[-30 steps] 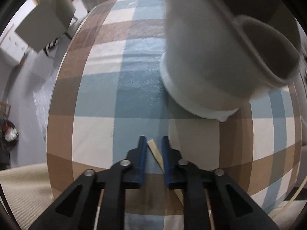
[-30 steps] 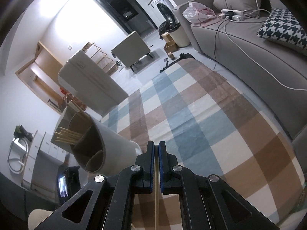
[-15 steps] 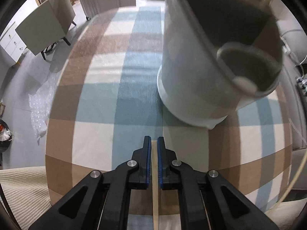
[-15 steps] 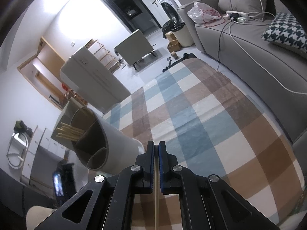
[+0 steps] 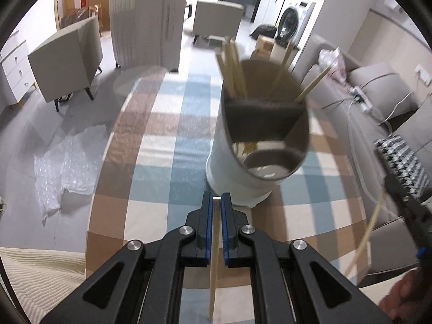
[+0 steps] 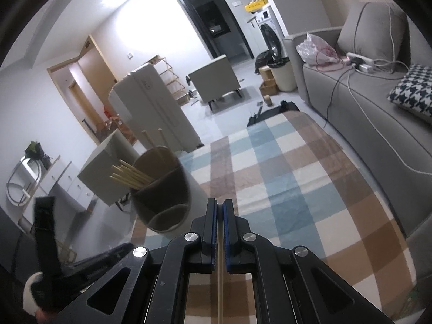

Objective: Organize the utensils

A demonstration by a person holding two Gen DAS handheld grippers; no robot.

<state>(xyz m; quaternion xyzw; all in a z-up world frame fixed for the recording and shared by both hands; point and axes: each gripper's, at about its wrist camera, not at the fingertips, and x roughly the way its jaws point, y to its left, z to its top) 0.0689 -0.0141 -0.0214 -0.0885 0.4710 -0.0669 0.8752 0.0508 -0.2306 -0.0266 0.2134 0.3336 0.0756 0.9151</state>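
Note:
A white cylindrical utensil holder [image 5: 237, 159] with inner dividers stands on the checked tablecloth [image 5: 162, 162]. Several wooden chopsticks [image 5: 232, 67] stick out of its far compartment. My left gripper [image 5: 216, 202] is shut on a wooden chopstick [image 5: 214, 243], just in front of the holder's base. In the right wrist view the holder [image 6: 162, 186] is to the left, and my right gripper [image 6: 220, 205] is shut on another thin chopstick [image 6: 220, 270]. The right gripper also shows at the right edge of the left wrist view [image 5: 405, 202].
The table is round, with its edge close on the left in the left wrist view. A grey sofa [image 6: 378, 113] runs along the right side. A grey armchair [image 5: 67, 56] and bubble wrap [image 5: 62, 167] are on the floor to the left.
The left gripper closed on its chopstick and rose and tilted up, so the holder now appears upright with its chopsticks in sight. The right gripper stayed shut and shifted slightly.

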